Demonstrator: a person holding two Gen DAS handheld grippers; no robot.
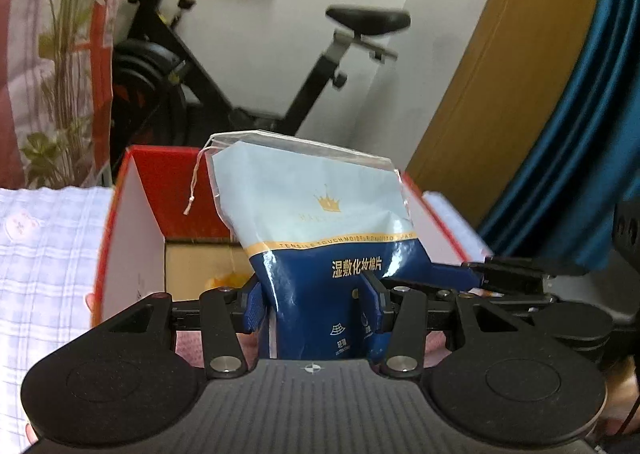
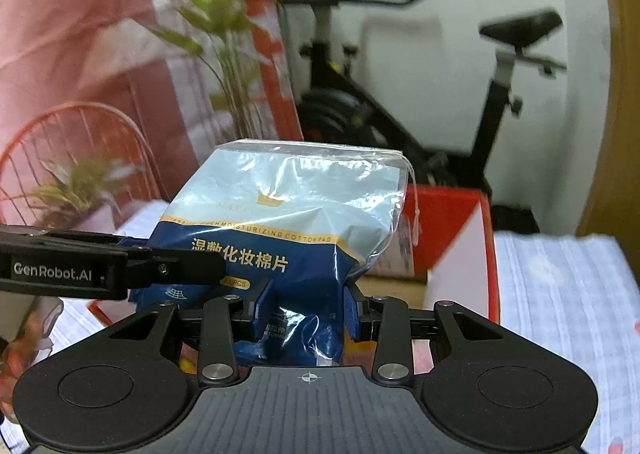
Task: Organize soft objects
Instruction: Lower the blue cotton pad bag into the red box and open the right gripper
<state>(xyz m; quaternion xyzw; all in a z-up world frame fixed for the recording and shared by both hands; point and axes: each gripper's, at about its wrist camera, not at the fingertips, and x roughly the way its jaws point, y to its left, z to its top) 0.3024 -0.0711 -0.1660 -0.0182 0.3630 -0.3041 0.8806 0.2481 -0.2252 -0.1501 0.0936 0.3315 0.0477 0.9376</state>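
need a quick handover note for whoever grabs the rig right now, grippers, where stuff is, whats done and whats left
Left gripper: shut on the lower blue part of the cotton pad bag.
Right gripper: shut on the same bag from its other side; both hold it upright together.
Bag: in the air, in front of the open red box, which sits on the checked cloth. Something yellow lies in the box's bottom; too blurred to name.
Done: bag picked up and brought to the box.
Left: lower it into the box, open both grippers, then check for other soft items, none in view here.
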